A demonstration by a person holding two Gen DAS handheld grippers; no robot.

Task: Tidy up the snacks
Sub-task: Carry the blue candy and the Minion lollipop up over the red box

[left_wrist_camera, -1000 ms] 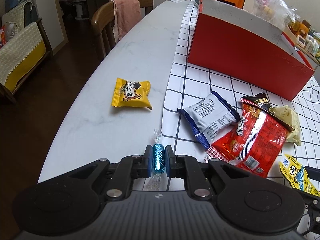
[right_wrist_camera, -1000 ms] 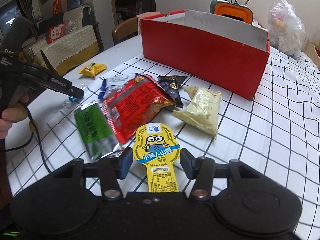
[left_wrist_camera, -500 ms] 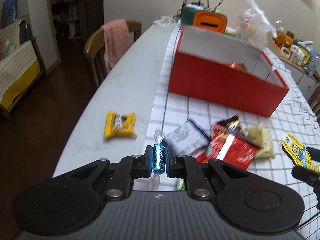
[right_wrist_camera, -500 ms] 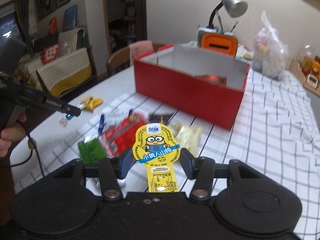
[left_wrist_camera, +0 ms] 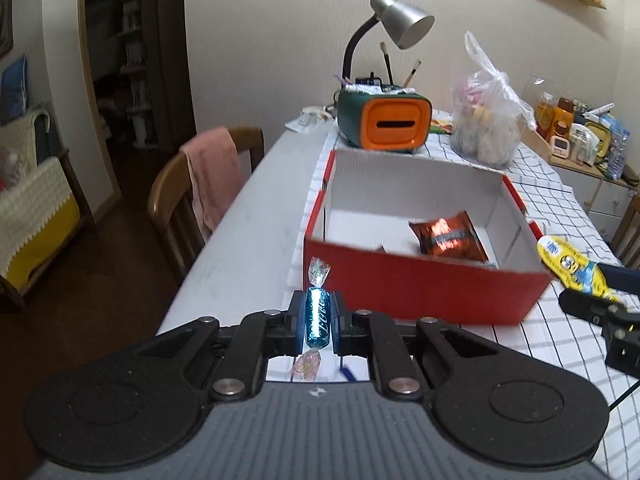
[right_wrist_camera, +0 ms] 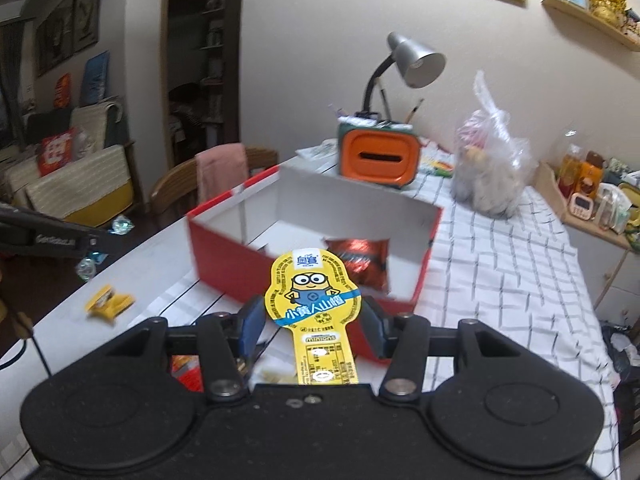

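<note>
Blue candy upright lengthwise in left jaws; right jaws grip yellow snack.

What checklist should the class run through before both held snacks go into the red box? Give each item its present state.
1. Left gripper clamps the blue candy: ok.
2. Right gripper holds the yellow Minion packet between its pads: ok.
3. Red box open on top: ok.
4. Free floor space inside the box beside the shiny red packet: ok.
5. Either gripper already above the box opening: not ok, both look short of the near wall.
6. Grippers clear of each other: ok, apart in the left wrist view.
</note>
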